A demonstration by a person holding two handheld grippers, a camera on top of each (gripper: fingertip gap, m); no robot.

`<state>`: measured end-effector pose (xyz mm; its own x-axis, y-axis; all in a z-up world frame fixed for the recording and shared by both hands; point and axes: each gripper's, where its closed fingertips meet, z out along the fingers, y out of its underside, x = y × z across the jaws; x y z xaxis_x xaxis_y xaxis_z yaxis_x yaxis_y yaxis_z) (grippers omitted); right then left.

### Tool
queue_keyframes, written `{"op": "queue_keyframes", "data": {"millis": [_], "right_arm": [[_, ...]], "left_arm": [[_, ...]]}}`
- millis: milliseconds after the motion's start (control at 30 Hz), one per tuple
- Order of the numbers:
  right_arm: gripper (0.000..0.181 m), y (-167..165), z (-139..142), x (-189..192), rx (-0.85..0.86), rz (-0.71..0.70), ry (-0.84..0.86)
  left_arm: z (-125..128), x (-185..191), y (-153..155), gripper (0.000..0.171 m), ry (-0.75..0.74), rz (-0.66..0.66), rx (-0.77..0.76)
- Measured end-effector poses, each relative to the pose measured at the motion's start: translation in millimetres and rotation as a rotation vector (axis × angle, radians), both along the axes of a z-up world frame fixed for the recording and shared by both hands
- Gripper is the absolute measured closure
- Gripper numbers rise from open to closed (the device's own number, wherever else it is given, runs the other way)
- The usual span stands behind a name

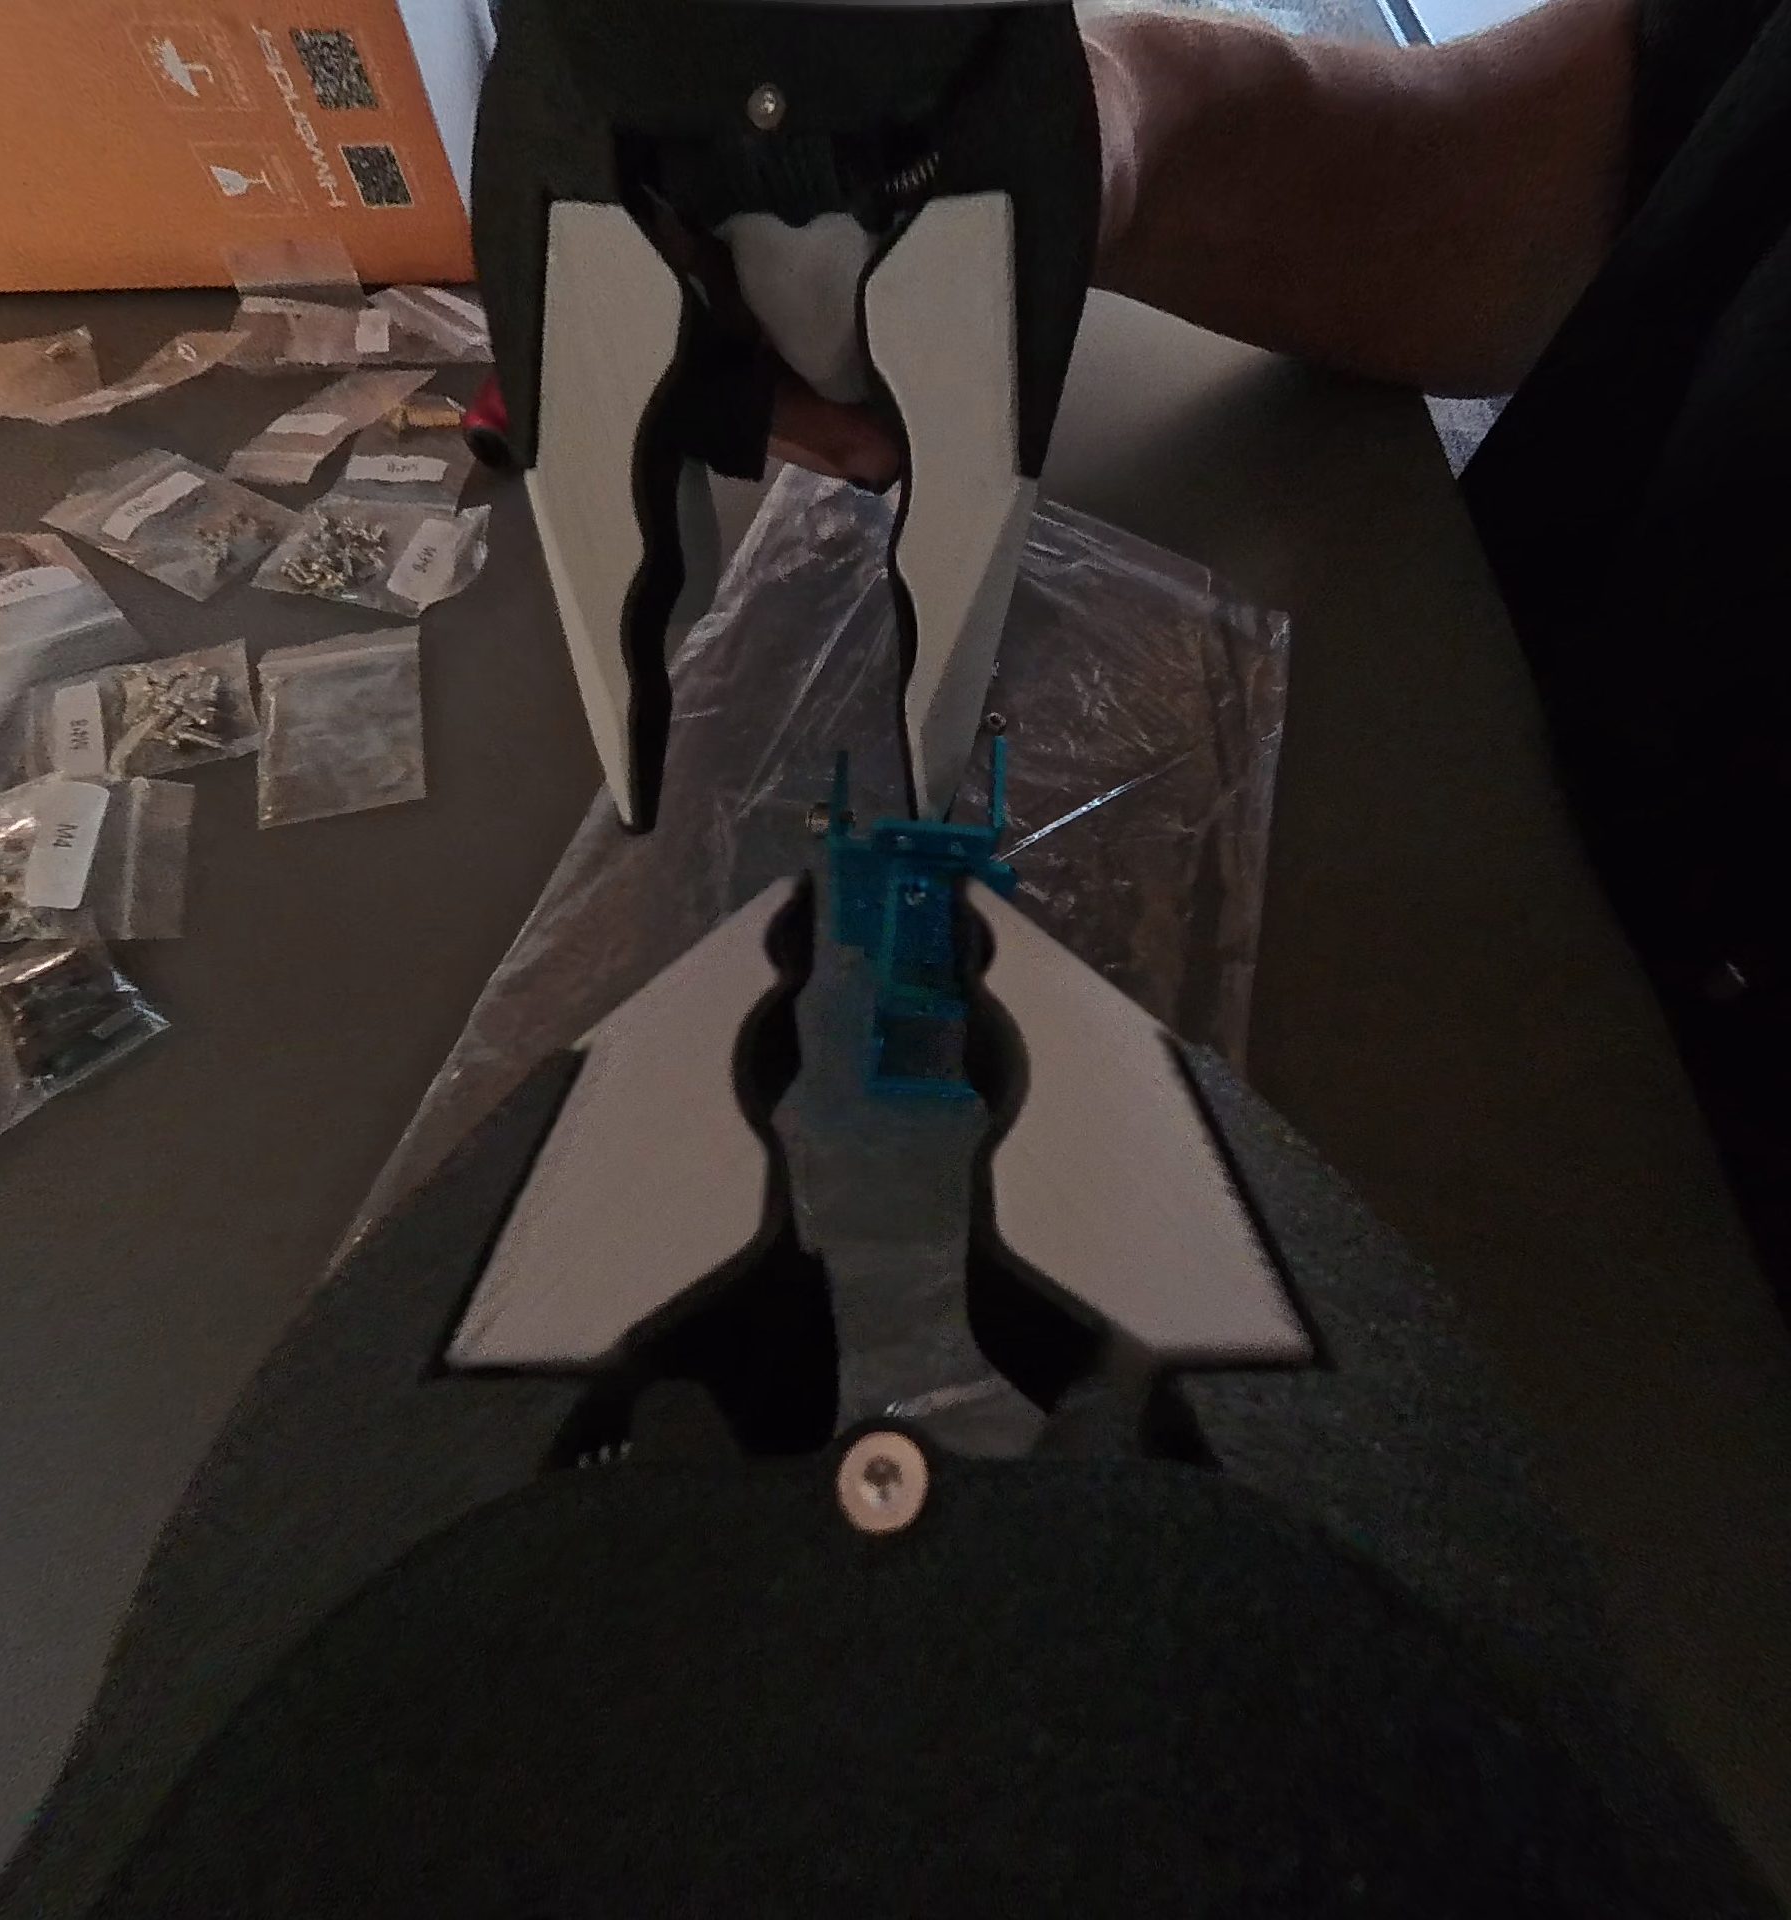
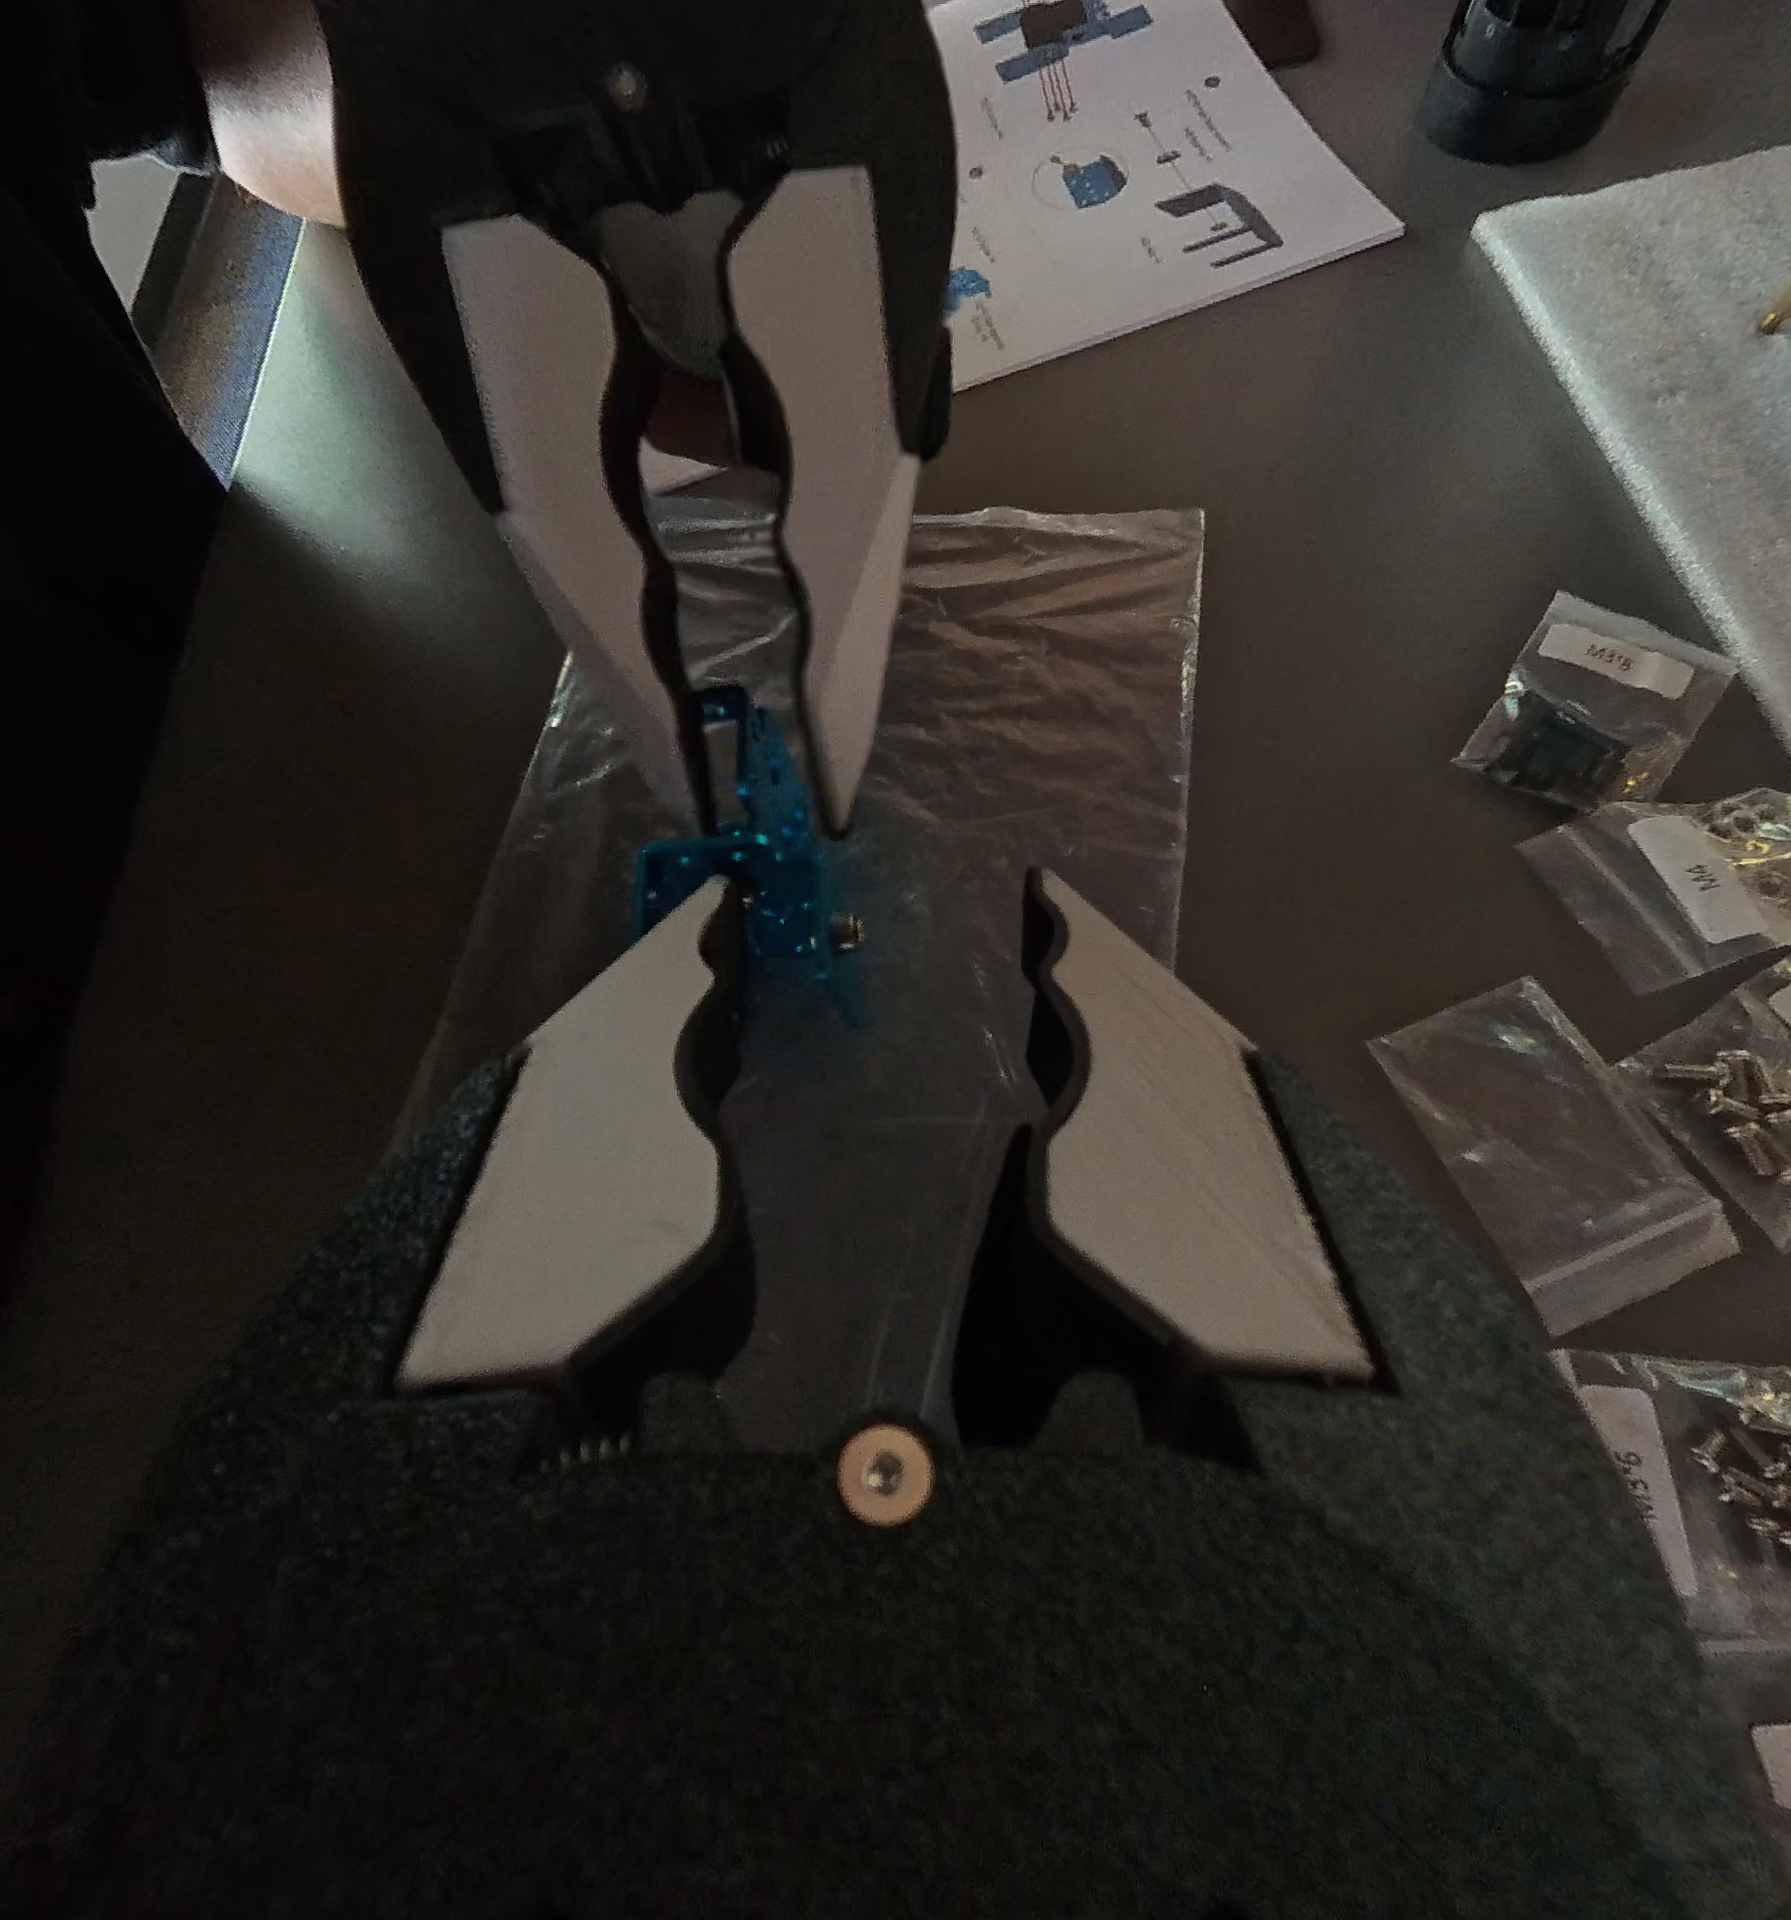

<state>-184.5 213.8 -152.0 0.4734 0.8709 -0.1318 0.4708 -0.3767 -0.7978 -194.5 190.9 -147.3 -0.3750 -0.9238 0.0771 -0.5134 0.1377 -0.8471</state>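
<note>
left gripper (image 1: 886, 894): narrowly parted, clamping blue metal bracket (image 1: 906, 966)
right gripper (image 2: 875, 883): wide apart, holding nothing, one fingertip touching the bracket
under: clear plastic bag (image 2: 1026, 707)

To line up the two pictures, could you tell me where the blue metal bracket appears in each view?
Left wrist view: blue metal bracket at centre, between the left hand-held gripper's fingertips.
Right wrist view: left of centre, by the near left fingertip.
Shared landmark: the clear plastic sheet beneath it.

Orange box (image 1: 195, 135), left wrist view: white printed wording, pictograms, two square code patterns. Small clear bags (image 1: 65, 847): white size labels, partly legible. Printed sheet (image 2: 1130, 177), right wrist view: diagrams with captions, too small to read. Bag labels (image 2: 1613, 660): short size codes.
</note>
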Motion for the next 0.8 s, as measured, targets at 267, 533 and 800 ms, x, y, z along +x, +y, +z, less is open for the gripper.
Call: {"op": "queue_keyframes", "data": {"millis": [267,533,800], "right_arm": [[0.128,-1.5,-2.8,1.0,-0.013,-0.004,0.003],[0.129,-2.4,-3.4,-0.1,-0.017,0.002,0.009],[0.129,1.4,-0.1,6.0,-0.016,-0.023,0.026]], "left_arm": [[10.9,2.5,-5.4,0.116,-0.026,-0.046,-0.003],[-2.1,15.1,-14.7,0.123,0.011,-0.088,0.04],[-5.0,16.1,-14.5,0.134,-0.009,-0.059,0.052]]}}
